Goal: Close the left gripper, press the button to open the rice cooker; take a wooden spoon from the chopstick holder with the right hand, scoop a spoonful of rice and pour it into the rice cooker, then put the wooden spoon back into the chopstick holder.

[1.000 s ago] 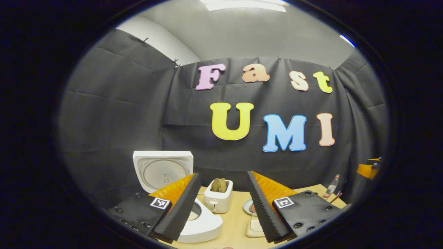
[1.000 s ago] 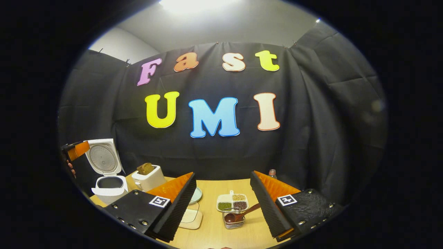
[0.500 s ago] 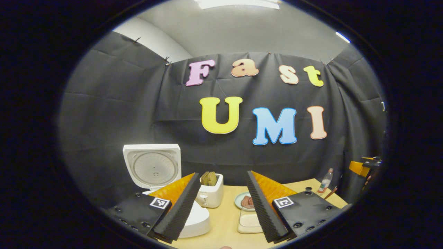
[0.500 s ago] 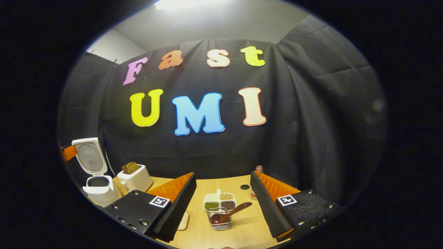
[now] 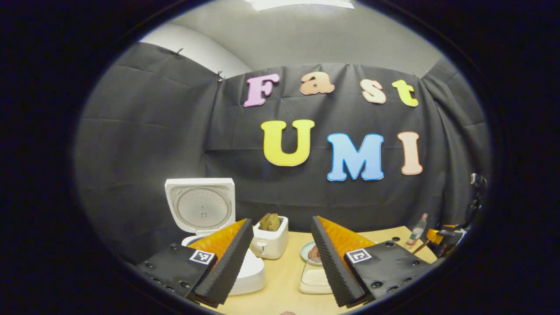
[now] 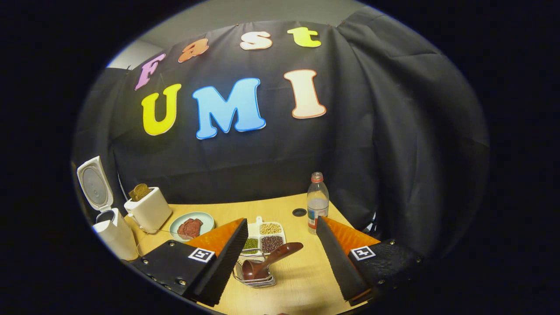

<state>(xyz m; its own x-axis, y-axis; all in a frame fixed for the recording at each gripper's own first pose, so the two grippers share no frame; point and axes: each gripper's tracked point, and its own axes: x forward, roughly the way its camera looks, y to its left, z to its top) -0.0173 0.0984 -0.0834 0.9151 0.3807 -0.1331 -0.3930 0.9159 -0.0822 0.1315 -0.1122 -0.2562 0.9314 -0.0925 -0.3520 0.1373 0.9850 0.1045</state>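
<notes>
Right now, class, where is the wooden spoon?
In the right gripper view, the wooden spoon rests in the wire chopstick holder on the table, ahead between the right gripper's open fingers, just before the divided grain dish.

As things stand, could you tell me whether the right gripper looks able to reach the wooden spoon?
Probably yes. The right gripper is open, and the wooden spoon lies in the chopstick holder between its fingers, handle slanting up with nothing across it.

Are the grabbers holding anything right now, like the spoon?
No, nothing is held. The right gripper is open above the wooden spoon, which sits in the wire holder. The left gripper is open too, with nothing between its fingers.
</notes>
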